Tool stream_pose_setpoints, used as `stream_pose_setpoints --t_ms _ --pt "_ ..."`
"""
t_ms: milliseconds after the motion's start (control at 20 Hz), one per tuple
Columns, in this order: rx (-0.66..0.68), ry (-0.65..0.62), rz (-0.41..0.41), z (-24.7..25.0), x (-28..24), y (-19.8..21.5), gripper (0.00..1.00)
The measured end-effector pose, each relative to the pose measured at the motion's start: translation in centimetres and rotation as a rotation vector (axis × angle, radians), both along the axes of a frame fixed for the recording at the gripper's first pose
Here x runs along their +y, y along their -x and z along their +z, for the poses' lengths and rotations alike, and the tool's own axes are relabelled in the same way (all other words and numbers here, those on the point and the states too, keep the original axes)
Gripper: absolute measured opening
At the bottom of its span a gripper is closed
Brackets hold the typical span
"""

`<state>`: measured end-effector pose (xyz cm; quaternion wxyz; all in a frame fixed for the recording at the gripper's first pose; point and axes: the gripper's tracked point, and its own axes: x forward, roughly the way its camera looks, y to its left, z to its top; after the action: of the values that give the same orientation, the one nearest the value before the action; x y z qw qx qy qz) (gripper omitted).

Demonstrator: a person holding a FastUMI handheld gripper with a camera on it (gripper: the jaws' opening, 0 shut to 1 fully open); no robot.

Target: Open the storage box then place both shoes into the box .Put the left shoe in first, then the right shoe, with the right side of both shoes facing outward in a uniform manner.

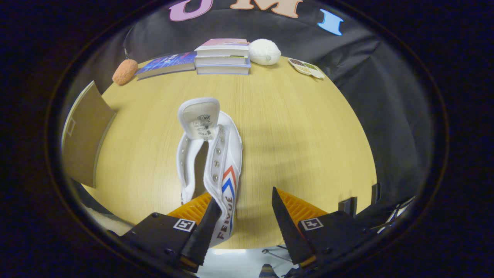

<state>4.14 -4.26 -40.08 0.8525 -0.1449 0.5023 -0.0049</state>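
Gripper view: tongs (246, 206) spread wide over the bench (301, 135), clamping nothing; the left finger sits inside the shoe's (216, 154) heel opening, the right finger clear beside it.

Claw (246, 202) fingers spread wide, level.

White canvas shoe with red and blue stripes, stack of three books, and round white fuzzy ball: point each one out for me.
White canvas shoe with red and blue stripes (227, 170), gripper view, on its striped side panel.
Stack of three books (222, 58), gripper view, on the middle book's page edge.
Round white fuzzy ball (264, 51), gripper view, on its centre.
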Motion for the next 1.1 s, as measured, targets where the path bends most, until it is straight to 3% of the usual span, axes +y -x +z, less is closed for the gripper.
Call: stream_pose_setpoints --t_ms 100,500,650,700,900,1000,1100 --pt "-0.012 -0.016 -0.014 -0.3 0.1 -1.4 0.84" --pt "0.078 -0.235 -0.086 -2.8 1.9 -2.6 0.34" --pt "0.117 -0.336 -0.143 -3.1 2.0 -2.3 0.35" --pt "0.126 -0.369 -0.166 -3.0 2.0 -2.3 0.26" --pt "0.136 -0.424 -0.221 -2.9 1.8 -2.5 0.19" --pt "0.165 -0.496 -0.273 -2.9 2.2 -2.0 0.05" --pt "0.185 -0.589 -0.339 -2.8 2.7 -1.9 0.05"
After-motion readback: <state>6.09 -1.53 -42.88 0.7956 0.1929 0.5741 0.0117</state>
